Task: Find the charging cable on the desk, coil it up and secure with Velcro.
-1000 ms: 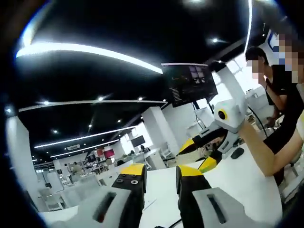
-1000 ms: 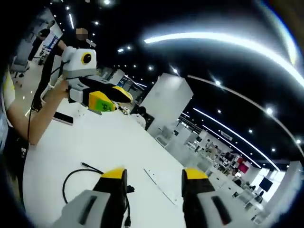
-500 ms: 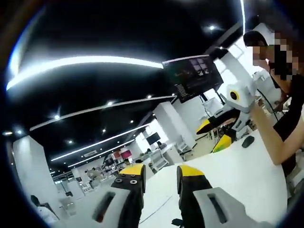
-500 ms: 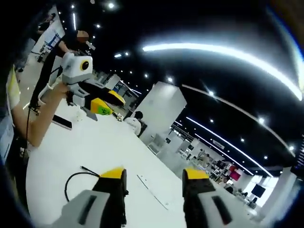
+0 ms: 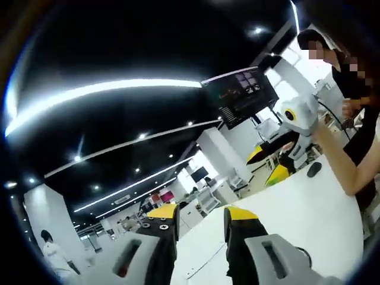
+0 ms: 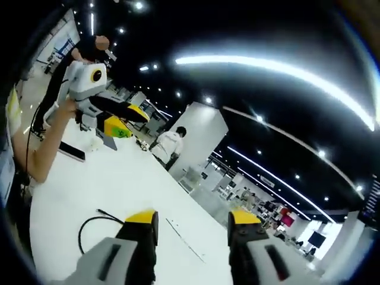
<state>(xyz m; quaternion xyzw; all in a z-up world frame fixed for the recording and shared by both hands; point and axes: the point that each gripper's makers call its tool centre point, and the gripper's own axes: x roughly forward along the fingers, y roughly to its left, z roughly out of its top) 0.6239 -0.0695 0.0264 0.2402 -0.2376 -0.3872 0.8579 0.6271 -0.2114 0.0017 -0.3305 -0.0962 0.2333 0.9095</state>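
In the right gripper view, your right claw rises from the bottom with its two yellow-tipped jaws standing apart and nothing between them, held above a white desk. The black charging cable lies on the desk just to the left of the left jaw, curving in a loose loop with one free end pointing up and away from the claw. A thin pale strip lies flat on the desk between the two jaws; what it is cannot be told. Farther off to the upper left, your left claw hangs above the desk in your hand, its yellow tips apart and holding nothing, and a dark flat phone-like object lies on the desk below it. A person in a white top stands beyond the far edge of the desk. In the left gripper view, the left claw also stands open and empty, pointing high toward a dark ceiling with bright strip lights. A short arc of black cable shows just right of the right jaw. To the upper right, the right claw hovers over the desk, near a small dark round object, and a dark monitor hangs above
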